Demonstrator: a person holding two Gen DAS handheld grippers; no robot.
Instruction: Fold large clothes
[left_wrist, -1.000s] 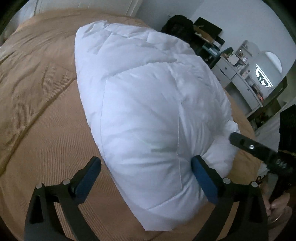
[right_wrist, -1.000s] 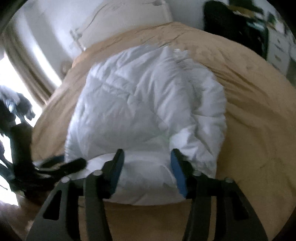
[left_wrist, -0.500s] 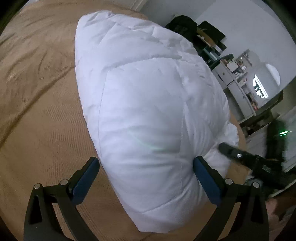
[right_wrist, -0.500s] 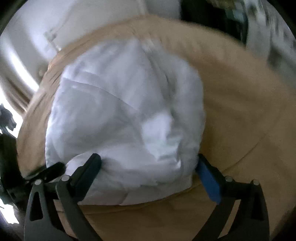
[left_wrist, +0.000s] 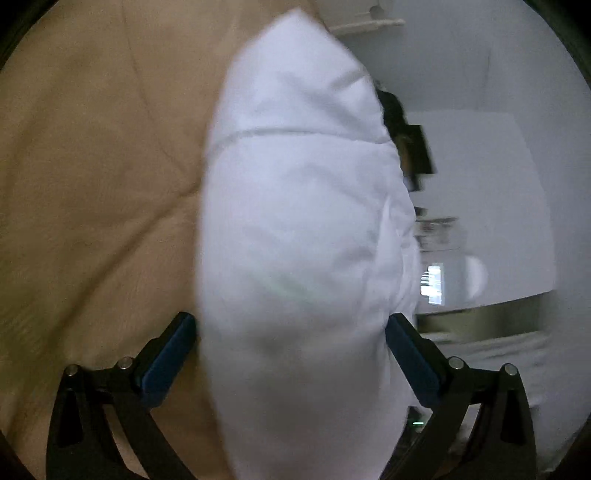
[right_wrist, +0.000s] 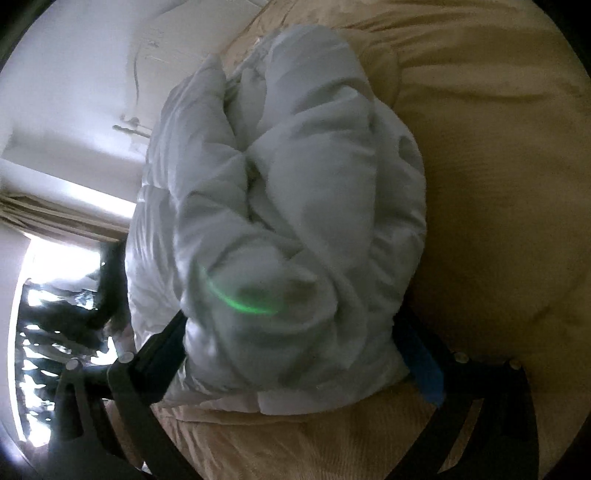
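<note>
A big white puffy quilted garment (left_wrist: 303, 229), folded into a thick bundle, fills the middle of the left wrist view above the tan bedspread (left_wrist: 92, 184). My left gripper (left_wrist: 291, 350) has its jaws wide apart with the bundle's near end wedged between both blue pads (left_wrist: 170, 354). In the right wrist view the same bundle (right_wrist: 288, 206) shows its creased, layered side. My right gripper (right_wrist: 295, 354) also stands wide open, with the bundle pressed between its fingers. Both views are tilted and blurred by motion.
The tan bedspread (right_wrist: 480, 184) lies under and beside the bundle. A white headboard or wall (right_wrist: 74, 74) and a bright window with a curtain (right_wrist: 44, 214) are on the left of the right wrist view. A white wall and dresser (left_wrist: 480, 280) are on the right of the left wrist view.
The right gripper opened from a narrow grip to wide. Both grippers rolled sideways and the bundle's near end came up off the bed, turning onto its side.
</note>
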